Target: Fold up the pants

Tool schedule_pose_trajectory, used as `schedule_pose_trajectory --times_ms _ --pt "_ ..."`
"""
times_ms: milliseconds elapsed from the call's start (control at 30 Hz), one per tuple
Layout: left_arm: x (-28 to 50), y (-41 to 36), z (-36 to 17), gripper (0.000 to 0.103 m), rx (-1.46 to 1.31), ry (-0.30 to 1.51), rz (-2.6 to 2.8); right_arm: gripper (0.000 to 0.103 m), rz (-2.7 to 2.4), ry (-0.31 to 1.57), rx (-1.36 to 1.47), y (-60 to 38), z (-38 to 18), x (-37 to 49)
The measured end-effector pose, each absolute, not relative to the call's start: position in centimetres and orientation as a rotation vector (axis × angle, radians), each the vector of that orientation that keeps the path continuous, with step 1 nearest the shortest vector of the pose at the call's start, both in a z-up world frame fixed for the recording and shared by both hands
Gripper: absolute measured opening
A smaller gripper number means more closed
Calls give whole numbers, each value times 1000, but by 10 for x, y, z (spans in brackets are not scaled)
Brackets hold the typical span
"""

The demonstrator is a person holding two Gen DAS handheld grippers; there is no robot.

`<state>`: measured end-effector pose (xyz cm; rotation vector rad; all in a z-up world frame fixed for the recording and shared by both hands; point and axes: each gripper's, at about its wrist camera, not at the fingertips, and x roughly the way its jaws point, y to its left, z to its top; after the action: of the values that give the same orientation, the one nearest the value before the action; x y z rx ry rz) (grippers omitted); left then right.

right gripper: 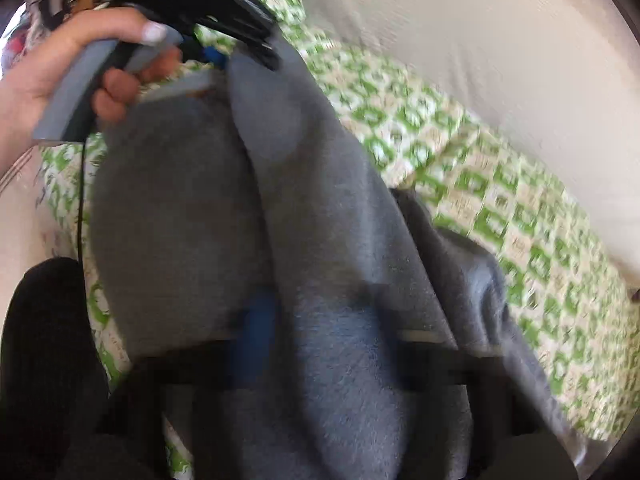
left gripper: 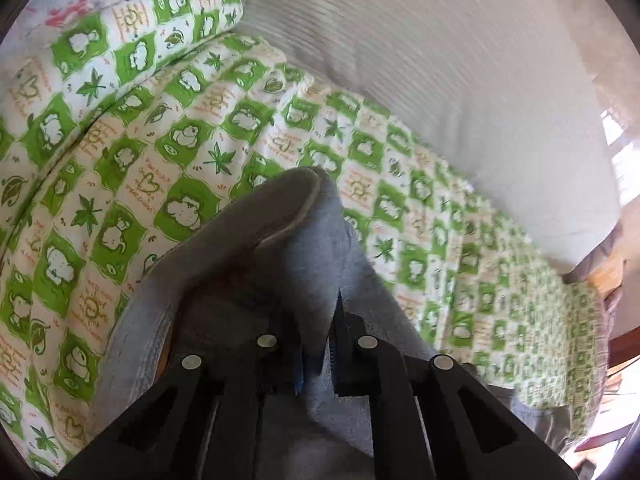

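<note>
Counted: 1 pr grey pants [left gripper: 280, 248], 2 grippers – left gripper [left gripper: 320, 344] and right gripper [right gripper: 320, 360]. 1 hand [right gripper: 60, 72] visible. 1 green-check quilt [left gripper: 120, 184], 1 matching pillow [left gripper: 160, 24], 1 white sheet [left gripper: 440, 60]. 4 silver pins [left gripper: 267, 341] on left gripper's linkage.

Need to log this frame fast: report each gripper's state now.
Left gripper: shut on the grey pants, fabric pinched between its fingers.
Right gripper: draped in the pants, blurred; fingers hidden, cannot tell.
</note>
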<state>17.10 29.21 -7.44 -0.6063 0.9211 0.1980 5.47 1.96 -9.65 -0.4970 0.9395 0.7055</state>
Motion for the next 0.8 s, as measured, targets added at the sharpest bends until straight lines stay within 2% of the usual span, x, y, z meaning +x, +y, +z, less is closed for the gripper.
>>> schedule_pose_trajectory --times_ms 33,333,500,800 --pt "165 289 -69 4 -587 903 193 9 715 946 -457 14 -94 59" --pt "75 286 -28 3 -621 743 161 7 863 921 -275 -15 -50 41" --pt "27 288 -49 3 -694 753 167 7 925 931 -330 -15 -38 17" --pt "-11 295 -107 4 -781 858 176 7 967 1044 -495 2 -80 -5"
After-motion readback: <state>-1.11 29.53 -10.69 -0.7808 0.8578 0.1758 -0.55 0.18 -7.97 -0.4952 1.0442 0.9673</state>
